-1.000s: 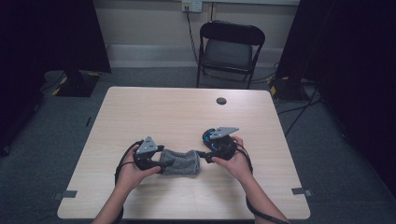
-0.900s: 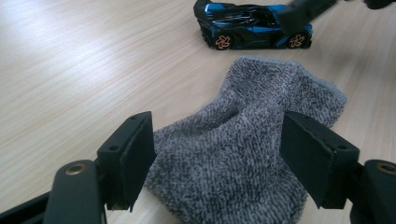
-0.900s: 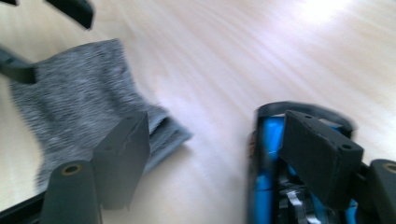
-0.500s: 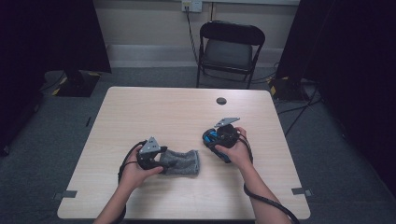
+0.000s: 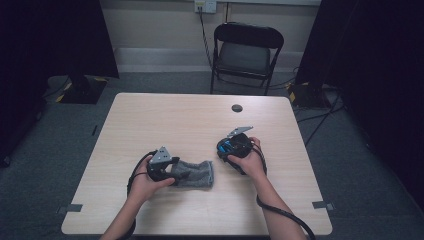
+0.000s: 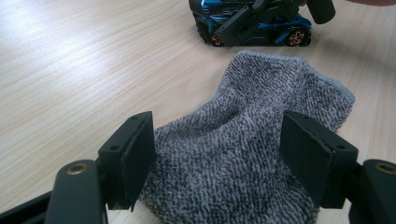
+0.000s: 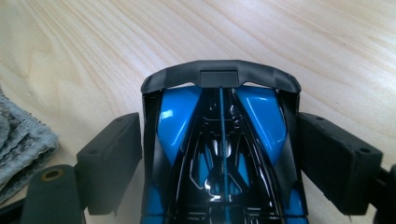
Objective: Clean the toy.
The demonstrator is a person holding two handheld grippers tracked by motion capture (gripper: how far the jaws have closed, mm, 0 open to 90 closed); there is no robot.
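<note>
A grey knitted cloth (image 5: 197, 174) lies on the table in front of the person, bunched up at its left end. My left gripper (image 5: 175, 175) is at that end, and in the left gripper view both pads press on the cloth (image 6: 243, 154). A blue and black toy car (image 5: 231, 146) stands on its wheels just right of the cloth. My right gripper (image 5: 226, 150) straddles the car (image 7: 219, 140). Its jaws have just been opening, and each pad now lies against one side of the car. The left gripper view shows the car (image 6: 224, 23) beyond the cloth.
The wooden table (image 5: 175, 120) has a small black round object (image 5: 237, 108) near its far edge. A black folding chair (image 5: 247, 52) stands behind the table. A corner of the cloth (image 7: 18, 140) lies left of the right gripper.
My right gripper has left the cloth's right end and moved a little to the right, and the blue car now shows in it. The left gripper has stayed on the cloth.
</note>
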